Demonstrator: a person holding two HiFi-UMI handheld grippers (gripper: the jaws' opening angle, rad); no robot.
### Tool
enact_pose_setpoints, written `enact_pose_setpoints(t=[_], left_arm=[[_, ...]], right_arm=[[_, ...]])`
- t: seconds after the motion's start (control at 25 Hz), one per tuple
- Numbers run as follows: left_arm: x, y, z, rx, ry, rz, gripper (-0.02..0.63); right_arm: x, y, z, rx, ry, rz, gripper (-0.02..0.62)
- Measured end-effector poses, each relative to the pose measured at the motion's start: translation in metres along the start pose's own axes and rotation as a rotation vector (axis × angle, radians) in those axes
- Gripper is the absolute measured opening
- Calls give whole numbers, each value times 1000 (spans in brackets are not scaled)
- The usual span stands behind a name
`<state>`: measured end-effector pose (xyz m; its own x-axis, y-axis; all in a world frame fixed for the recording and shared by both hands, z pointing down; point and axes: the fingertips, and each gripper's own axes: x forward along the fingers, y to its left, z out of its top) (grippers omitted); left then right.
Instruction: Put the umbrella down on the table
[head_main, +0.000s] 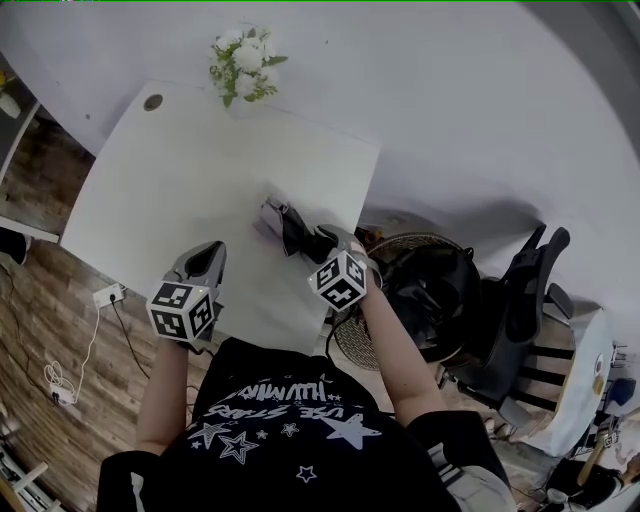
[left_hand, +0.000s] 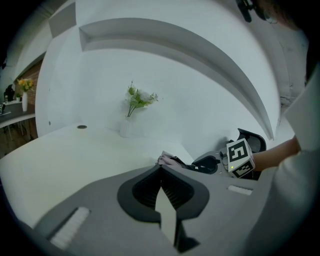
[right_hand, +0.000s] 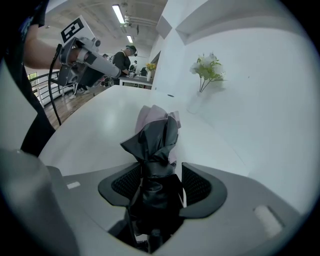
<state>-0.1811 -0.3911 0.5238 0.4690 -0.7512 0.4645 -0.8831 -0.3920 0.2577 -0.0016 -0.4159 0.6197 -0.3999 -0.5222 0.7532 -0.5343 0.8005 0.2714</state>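
— Right gripper (right_hand: 160, 172)?
— Jaws apart. I see the folded umbrella (right_hand: 155, 135) between them, lying on the white table (head_main: 180, 180) near its right edge.
— Left gripper (left_hand: 161, 169)?
— Jaws together, empty, above the table.

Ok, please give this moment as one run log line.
umbrella: lying on table | right tool: open, umbrella between jaws | left tool: shut, empty
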Motion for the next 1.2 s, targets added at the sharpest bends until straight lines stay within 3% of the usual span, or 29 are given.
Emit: enact_pose_setpoints(t=[0.2,0.56,1.2], left_arm=[[-10,-9,6,8,-28,14,3],[-30,-32,11,22,-84,40,3],[-86,-102,-31,-1,-129,102,3]], right_arm=[[-17,-3,9,12,-49,-20,261],[-62,-17,37,88,-221,-103,136],[-146,10,23,223,-391,-83,19]])
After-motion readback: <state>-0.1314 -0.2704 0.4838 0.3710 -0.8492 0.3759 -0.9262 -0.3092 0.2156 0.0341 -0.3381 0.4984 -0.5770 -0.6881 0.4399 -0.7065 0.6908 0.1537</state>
